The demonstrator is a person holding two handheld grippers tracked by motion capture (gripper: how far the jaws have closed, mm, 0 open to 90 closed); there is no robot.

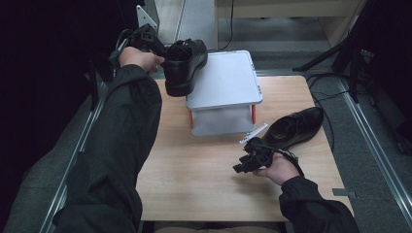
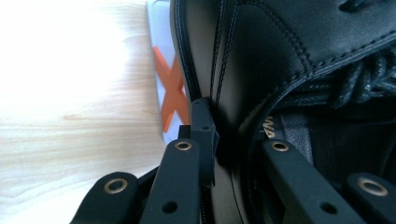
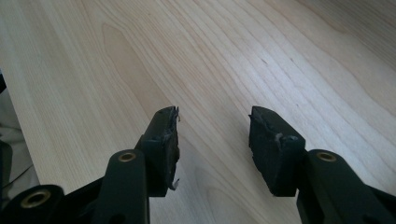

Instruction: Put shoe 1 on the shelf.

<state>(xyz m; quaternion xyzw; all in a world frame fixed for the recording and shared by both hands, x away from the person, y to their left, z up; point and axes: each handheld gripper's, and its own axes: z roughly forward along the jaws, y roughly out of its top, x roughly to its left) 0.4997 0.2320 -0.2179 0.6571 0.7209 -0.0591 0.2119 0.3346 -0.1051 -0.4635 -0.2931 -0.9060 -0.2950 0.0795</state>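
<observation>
A black leather lace-up shoe (image 1: 184, 65) hangs in the air over the table's far left, beside the white box (image 1: 225, 80). My left gripper (image 1: 163, 58) is shut on the shoe's collar. In the left gripper view one pad (image 2: 204, 128) presses the outer side of the shoe's wall (image 2: 252, 60) while the other jaw sits inside the opening. A second black shoe (image 1: 295, 127) lies on its sole at the table's right. My right gripper (image 1: 239, 168) hovers low over bare wood near that shoe, open, its worn pads (image 3: 166, 140) apart with nothing between them.
The white box stands on orange legs (image 1: 253, 113) at the far middle of the wooden table (image 1: 204, 179); an orange cross brace (image 2: 170, 91) marks its side. A cable (image 1: 330, 94) runs off the right edge. Metal rails (image 1: 374, 141) line both sides of the table.
</observation>
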